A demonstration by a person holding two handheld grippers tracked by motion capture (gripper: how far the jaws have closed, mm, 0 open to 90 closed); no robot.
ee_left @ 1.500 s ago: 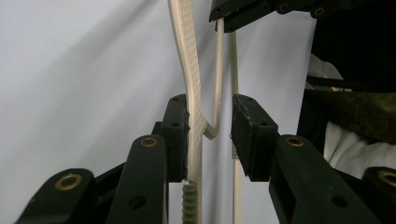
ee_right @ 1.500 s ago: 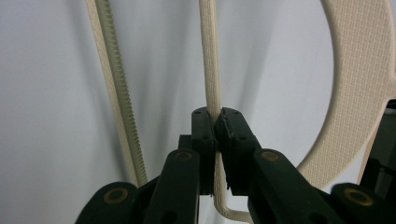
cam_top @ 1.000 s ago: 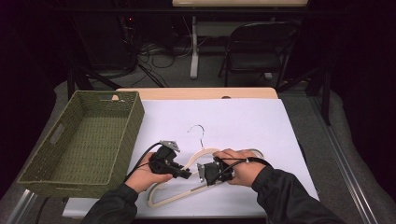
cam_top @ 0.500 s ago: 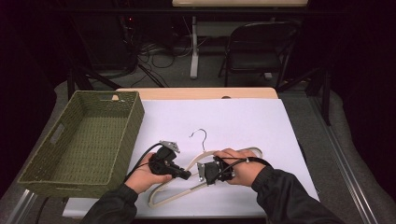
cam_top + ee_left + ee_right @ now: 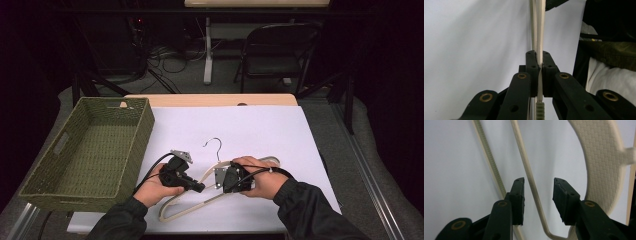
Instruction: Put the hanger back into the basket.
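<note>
hanger [image 5: 220, 176] hook end shifted slightly toward person

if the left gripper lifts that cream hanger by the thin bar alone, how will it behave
Probably light: the hanger is thin plastic rods with a wire hook. Gripped off-centre by the left gripper, it would likely swing and tilt. The thin bar may flex slightly, while its ribbed strip should resist slipping.

A green woven basket [image 5: 87, 155] sits at the table's [image 5: 260, 100] left — a dark folding chair [image 5: 277, 52] stands beyond.
</note>
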